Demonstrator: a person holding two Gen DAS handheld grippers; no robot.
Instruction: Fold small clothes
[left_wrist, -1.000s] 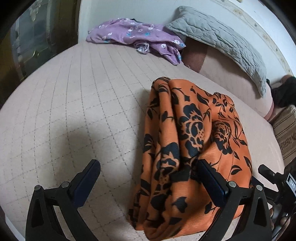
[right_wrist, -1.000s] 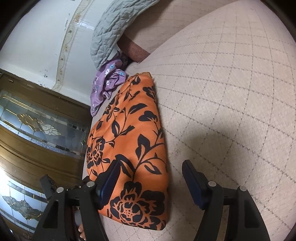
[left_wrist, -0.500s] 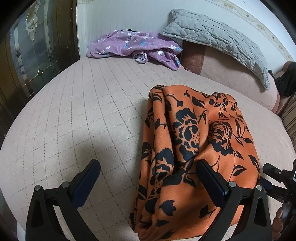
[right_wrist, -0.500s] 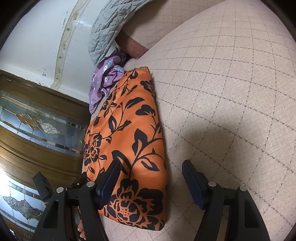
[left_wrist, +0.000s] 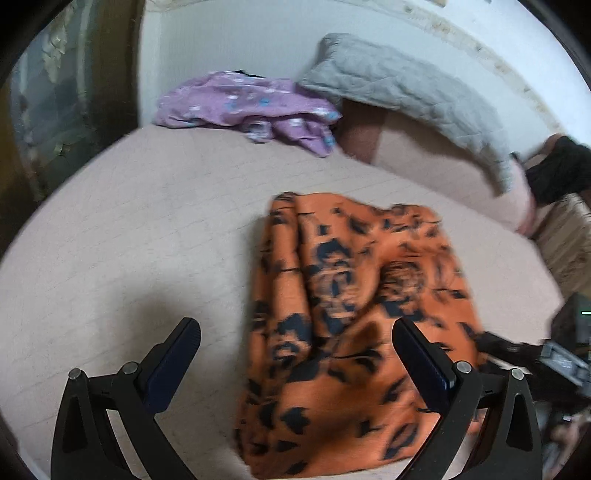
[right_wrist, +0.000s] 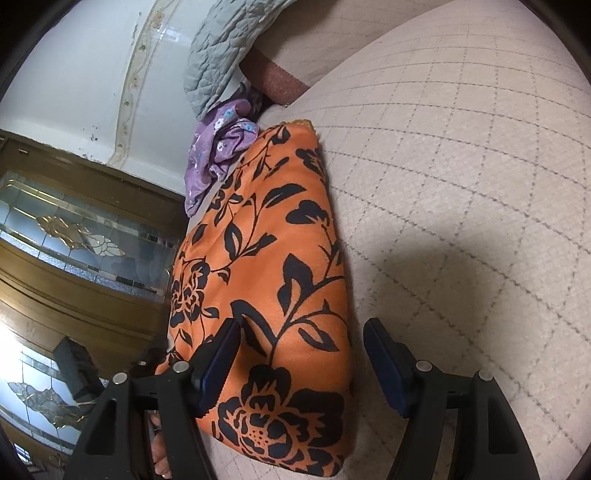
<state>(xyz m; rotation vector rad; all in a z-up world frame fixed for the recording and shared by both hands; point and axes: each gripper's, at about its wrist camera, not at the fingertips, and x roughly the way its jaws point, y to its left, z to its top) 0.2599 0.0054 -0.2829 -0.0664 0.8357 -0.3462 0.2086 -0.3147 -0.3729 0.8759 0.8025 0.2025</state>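
An orange garment with a black flower print (left_wrist: 354, 317) lies folded in a long stack on the beige quilted bed (left_wrist: 140, 236). My left gripper (left_wrist: 295, 332) hovers over its near end, open; its right finger is above the cloth, its left finger above bare bedding. In the right wrist view the same garment (right_wrist: 280, 266) runs away from me. My right gripper (right_wrist: 301, 332) stands open over its near right edge, one finger above the cloth and the other above the bed (right_wrist: 461, 184). Neither gripper holds anything.
A crumpled purple flowered garment (left_wrist: 251, 107) lies at the far side of the bed beside a grey quilted pillow (left_wrist: 406, 88). A dark bundle (left_wrist: 557, 173) sits at the far right. A wooden door with glass panels (right_wrist: 74, 236) stands past the bed's left edge.
The left wrist view has drawn back and tilted, so the orange garment sits farther off and looks flatter. The right wrist view is almost unchanged. Both grippers stay open.
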